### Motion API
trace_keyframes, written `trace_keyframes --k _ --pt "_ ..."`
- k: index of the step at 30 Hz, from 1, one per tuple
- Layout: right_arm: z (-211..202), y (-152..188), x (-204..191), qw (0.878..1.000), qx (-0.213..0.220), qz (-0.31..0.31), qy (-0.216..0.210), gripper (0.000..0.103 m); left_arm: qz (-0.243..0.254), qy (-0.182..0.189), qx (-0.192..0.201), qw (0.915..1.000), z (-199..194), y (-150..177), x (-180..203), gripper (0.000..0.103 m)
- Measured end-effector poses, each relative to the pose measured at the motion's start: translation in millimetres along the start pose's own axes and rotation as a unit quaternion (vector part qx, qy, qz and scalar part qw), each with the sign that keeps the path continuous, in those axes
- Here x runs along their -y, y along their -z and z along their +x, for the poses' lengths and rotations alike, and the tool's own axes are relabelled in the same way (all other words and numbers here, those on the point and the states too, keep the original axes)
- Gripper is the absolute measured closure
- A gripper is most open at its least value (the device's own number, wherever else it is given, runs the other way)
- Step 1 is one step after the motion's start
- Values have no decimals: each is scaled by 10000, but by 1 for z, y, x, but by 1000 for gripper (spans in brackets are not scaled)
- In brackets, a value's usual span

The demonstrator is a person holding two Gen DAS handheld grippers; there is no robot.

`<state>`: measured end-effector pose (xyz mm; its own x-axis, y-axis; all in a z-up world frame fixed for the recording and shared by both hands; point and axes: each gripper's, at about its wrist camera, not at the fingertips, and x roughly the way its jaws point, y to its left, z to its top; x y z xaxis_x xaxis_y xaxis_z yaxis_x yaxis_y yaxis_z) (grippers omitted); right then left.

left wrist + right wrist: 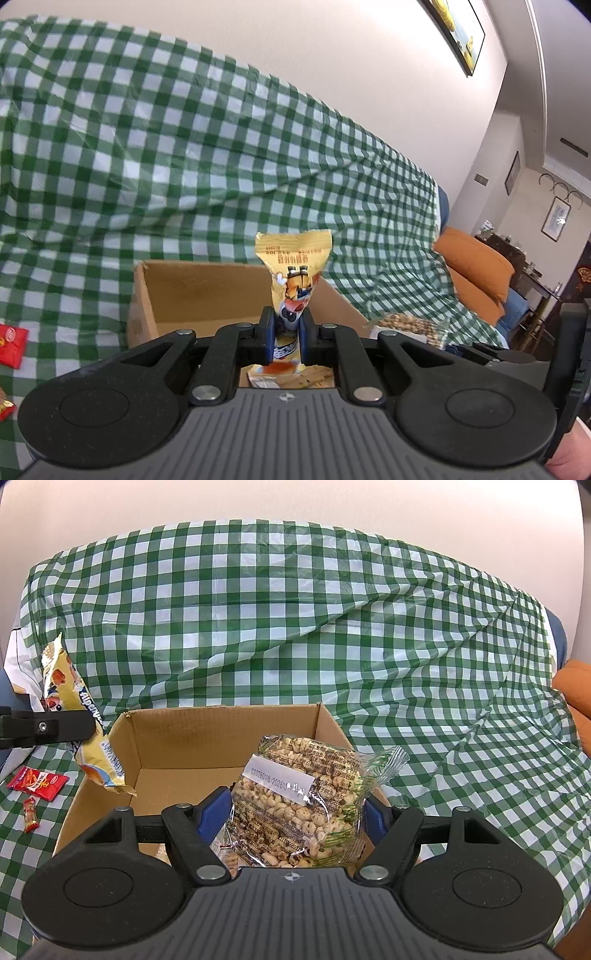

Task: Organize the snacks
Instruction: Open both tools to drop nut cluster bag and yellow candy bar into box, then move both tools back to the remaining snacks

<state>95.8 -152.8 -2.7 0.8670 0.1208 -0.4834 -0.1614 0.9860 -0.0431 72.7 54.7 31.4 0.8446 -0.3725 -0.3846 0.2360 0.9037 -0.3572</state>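
My left gripper (288,326) is shut on a yellow snack packet (295,266), which stands upright between the pads over the near wall of an open cardboard box (207,288). In the right wrist view the same packet (62,675) hangs tilted at the box's left front corner. My right gripper (293,812) is shut on a clear bag of puffed cereal (295,786), held above the box (221,734) near its right side. The bag (410,325) also shows at the right in the left wrist view. Another packet lies in the box under the left gripper.
A green-and-white checked cloth (332,627) covers the sofa around the box. A red packet (37,778) and a small wrapped candy (30,814) lie on the cloth left of the box. An orange cushion (476,266) sits at the far right.
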Motion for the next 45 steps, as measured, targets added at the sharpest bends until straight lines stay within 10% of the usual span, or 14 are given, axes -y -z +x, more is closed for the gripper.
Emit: trace_keyframes --k 3,5,17,24,29,45 --pt "0 0 -2 10000 -62 -12 -7 27 18 -72 -67 10000 3 1 2 60" --pt "1 0 -2 10000 -76 -41 24 21 -3 -89 -37 10000 3 0 1 60" --pt "-1 -3 -11 10000 53 2 -67 18 -75 -418 87 9991 -17 -7 -20 60" --pt "-6 -2 -24 9994 312 74 -97 39 -116 -631 40 9979 -27 -18 -56 86" --pt "-7 -2 -26 9980 395 484 -53 53 -393 -950 -129 9946 -27 -25 -95 86" --pt "-13 -10 -153 9912 1130 -506 -473 80 -1711 -2705 -957 9425 -39 -41 -244 86"
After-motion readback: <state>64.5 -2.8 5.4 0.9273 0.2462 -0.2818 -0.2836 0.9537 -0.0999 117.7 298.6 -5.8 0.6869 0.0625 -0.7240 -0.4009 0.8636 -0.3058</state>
